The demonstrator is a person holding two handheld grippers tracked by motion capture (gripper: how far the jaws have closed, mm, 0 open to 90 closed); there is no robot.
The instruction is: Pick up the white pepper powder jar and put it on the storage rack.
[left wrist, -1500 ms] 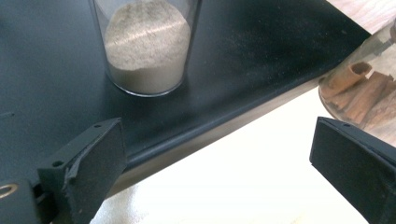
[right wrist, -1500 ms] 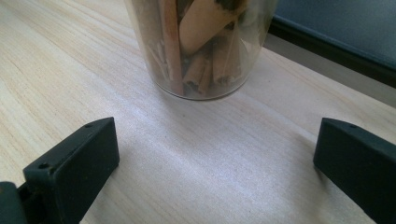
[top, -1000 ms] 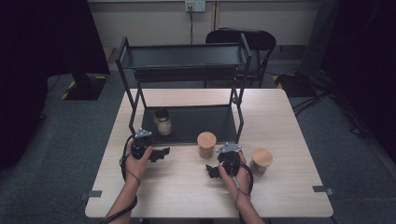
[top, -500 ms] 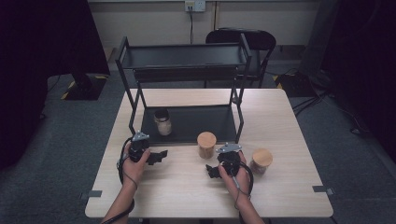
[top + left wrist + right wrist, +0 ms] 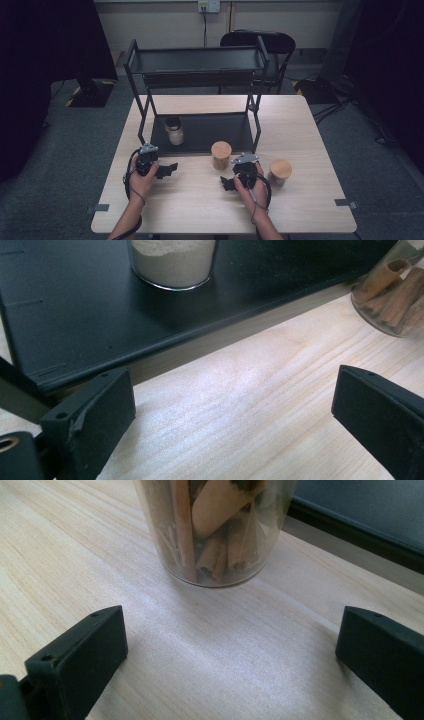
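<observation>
Left claw point(image 5: 169, 170): you hold it low over the near-left bench point(image 5: 200, 210), jaws spread wide with bare wood between them; nothing gripped; it points right, toward the middle of the bench.
Right claw point(image 5: 227, 182): jaws likewise wide and empty; aimed at the cinnamon jar point(image 5: 221, 155), which stands just beyond the jaws, apart from both pads; you look lined up for a grasp not yet made.
Cinnamon jar: upright on the bench, wooden lid on, just in front of the rack's point(image 5: 200, 62) lower shelf point(image 5: 220, 130); probably parked there as the next item to go onto the rack.
Powder jar point(image 5: 174, 131): already stands at the left of the lower shelf; dark lid; well apart from both claws.
Second lidded jar point(image 5: 279, 172): on the bench just right of your right hand; untouched.
High view gives: the whole layout; all three jars, the two-tier rack, a chair point(image 5: 260, 42) behind the bench; contents of the jars cannot be told from here.
Left claw view gives: pale powder in the shelf jar point(image 5: 172, 262); edge of the shelf point(image 5: 100, 330); cinnamon jar point(image 5: 392, 295) at far right.
Right claw view gives: rolled bark sticks through the clear wall of the cinnamon jar point(image 5: 215, 530); the open gap between jar and jaws.
</observation>
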